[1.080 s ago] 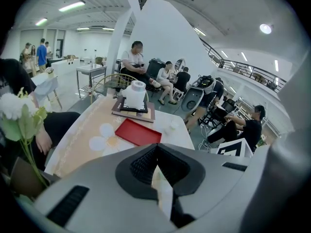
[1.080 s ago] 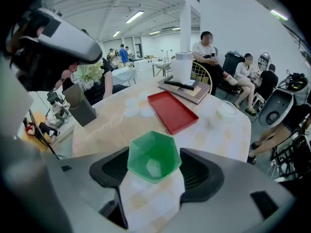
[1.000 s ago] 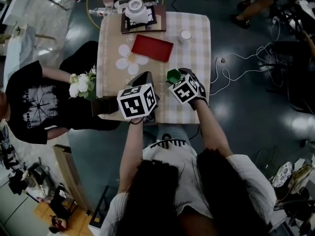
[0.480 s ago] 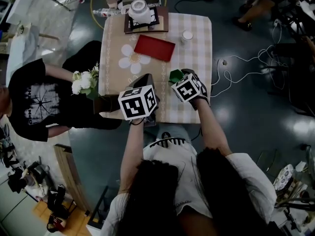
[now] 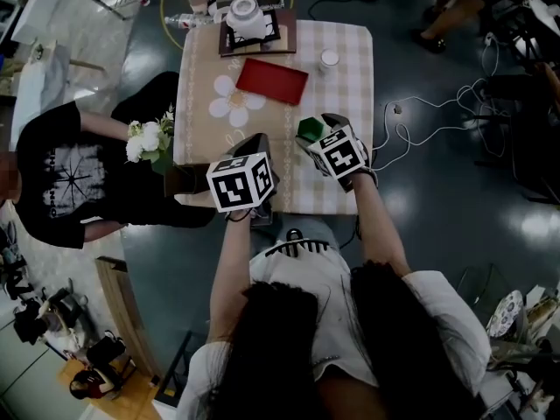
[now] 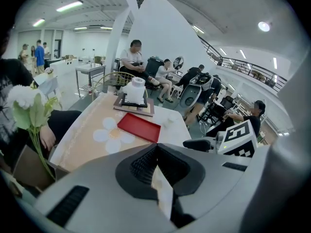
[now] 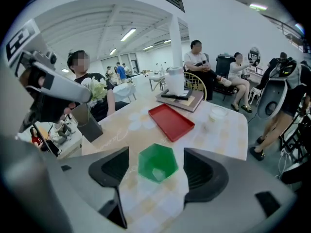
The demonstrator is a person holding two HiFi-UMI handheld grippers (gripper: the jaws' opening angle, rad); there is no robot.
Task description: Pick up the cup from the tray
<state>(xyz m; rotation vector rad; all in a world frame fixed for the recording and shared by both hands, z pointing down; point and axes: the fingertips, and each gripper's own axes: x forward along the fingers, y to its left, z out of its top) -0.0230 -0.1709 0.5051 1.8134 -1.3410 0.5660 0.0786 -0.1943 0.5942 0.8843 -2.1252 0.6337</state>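
A green six-sided cup [image 7: 157, 163] stands on the checked tablecloth, between the jaws of my right gripper [image 7: 158, 168]. The jaws stand wide apart on either side and do not touch it. In the head view the cup [image 5: 307, 129] peeks out just beyond the right gripper [image 5: 315, 138]. The red tray [image 5: 272, 81] lies empty further up the table, also in the right gripper view as the tray [image 7: 170, 121]. My left gripper [image 6: 156, 152] hovers over the near table edge with its jaws pressed together and nothing in them.
A small white cup [image 5: 330, 59] stands right of the tray. A white jug on a wooden board [image 5: 246, 17] sits at the far end. A seated person in a black shirt and a bunch of white flowers [image 5: 147, 143] are at the table's left side.
The right gripper has edged slightly forward around the green cup. The left gripper has stayed where it was, still shut.
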